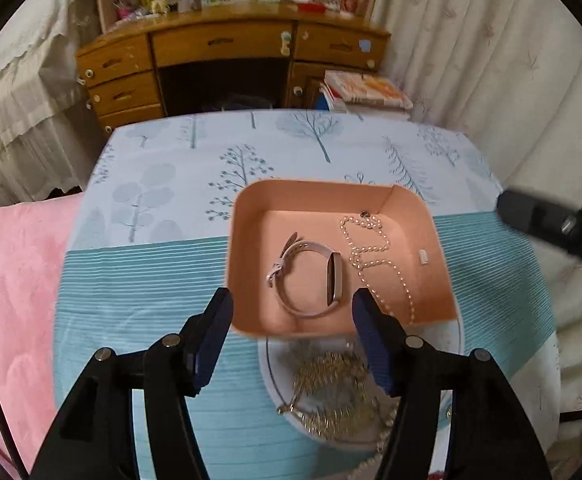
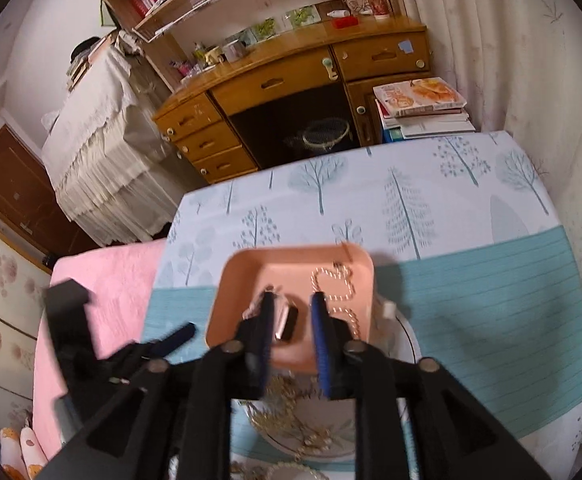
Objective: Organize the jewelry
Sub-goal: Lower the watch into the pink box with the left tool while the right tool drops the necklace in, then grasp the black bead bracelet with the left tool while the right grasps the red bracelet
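Mid-sorting: watch (image 1: 305,276) and pearl strand (image 1: 373,248) lying in the pink tray (image 1: 247,208), both jaws parted and seemingly empty, next calling for a reach down to the gold chains (image 1: 331,380) on the plate (image 1: 269,376).

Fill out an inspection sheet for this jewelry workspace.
Surface: tree-print tablecloth over the table.
Job's things: pink tray holding a watch band and pearl necklace; white plate piled with gold chains.
Clutter: small white piece in the tray.
Grippers: left gripper jaws open, empty; right gripper jaws apart, holding nothing.
Cables: nothing seen.
Surroundings: wooden desk, book stack, curtains.
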